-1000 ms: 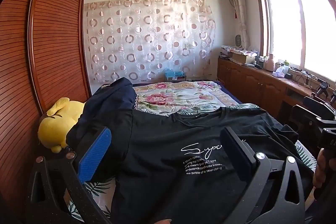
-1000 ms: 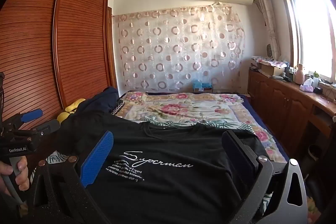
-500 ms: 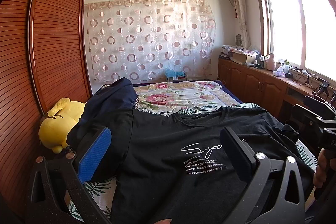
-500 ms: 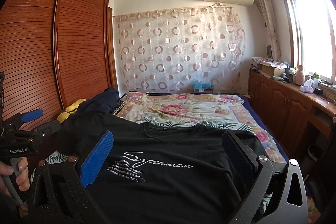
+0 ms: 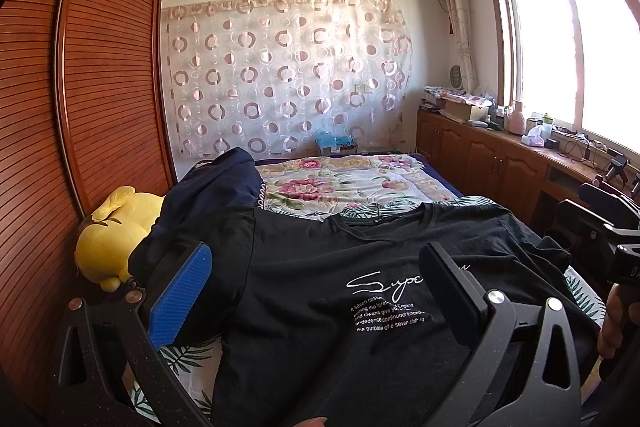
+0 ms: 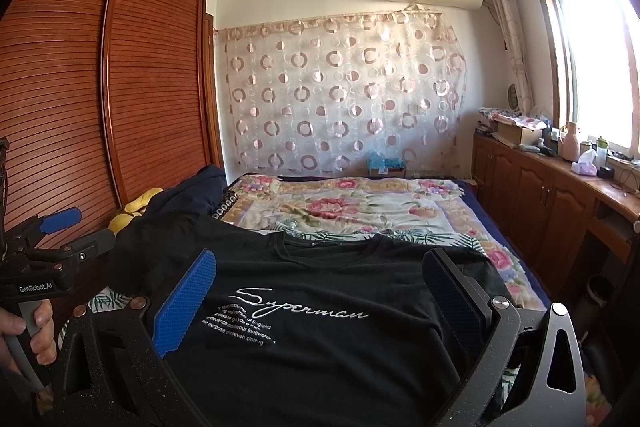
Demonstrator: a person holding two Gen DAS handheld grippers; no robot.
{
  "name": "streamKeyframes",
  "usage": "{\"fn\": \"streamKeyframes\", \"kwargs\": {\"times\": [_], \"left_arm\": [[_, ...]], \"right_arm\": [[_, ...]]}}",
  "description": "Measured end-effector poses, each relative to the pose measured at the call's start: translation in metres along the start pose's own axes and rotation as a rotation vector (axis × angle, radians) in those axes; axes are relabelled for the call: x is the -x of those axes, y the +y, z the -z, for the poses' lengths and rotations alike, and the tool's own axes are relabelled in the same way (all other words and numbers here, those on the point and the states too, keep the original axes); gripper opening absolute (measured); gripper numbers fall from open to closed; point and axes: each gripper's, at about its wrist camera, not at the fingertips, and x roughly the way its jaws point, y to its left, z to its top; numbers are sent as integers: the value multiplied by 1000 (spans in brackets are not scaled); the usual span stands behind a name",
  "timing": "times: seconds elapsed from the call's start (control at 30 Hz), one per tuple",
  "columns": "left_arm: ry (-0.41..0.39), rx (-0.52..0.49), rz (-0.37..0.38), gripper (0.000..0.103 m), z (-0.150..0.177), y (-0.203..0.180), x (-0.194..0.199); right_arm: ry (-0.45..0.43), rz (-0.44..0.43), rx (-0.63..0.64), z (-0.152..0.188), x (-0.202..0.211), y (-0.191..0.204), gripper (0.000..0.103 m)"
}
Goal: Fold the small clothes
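A black T-shirt (image 5: pixel 340 267) with white "Superman" lettering lies spread face up on the bed, collar toward the far end; it also shows in the right wrist view (image 6: pixel 320 327). My left gripper (image 5: pixel 316 291) is open and empty, held above the shirt's left half. My right gripper (image 6: pixel 320 299) is open and empty above the shirt's chest print. Each gripper shows at the edge of the other's view: the left gripper (image 6: pixel 56 239) at the far left, the right gripper (image 5: pixel 612 231) at the far right.
A dark navy garment (image 5: pixel 216 195) lies heaped at the bed's left beside a yellow plush toy (image 5: pixel 116 231). A floral quilt (image 5: pixel 352 183) covers the far bed. A wooden wardrobe (image 5: pixel 80 107) stands on the left, low cabinets (image 5: pixel 492 163) under the window on the right.
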Motion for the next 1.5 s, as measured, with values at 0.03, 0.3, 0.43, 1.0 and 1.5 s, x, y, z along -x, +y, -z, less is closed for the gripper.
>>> {"fn": "streamKeyframes", "kwargs": {"times": [0.03, 0.3, 0.43, 1.0, 1.5], "left_arm": [[2, 0, 0, 103, 0, 0, -1], [-1, -2, 2, 103, -4, 4, 2], [-1, -3, 2, 103, -4, 3, 3], [-3, -6, 1, 103, -4, 5, 8], [-2, -7, 0, 103, -5, 6, 10]], "right_arm": [[0, 0, 3, 0, 0, 1, 103], [-1, -1, 4, 1, 0, 1, 103], [-1, -1, 4, 1, 0, 1, 103], [-1, -3, 4, 2, 0, -1, 103], [-4, -7, 5, 2, 1, -1, 103]]}}
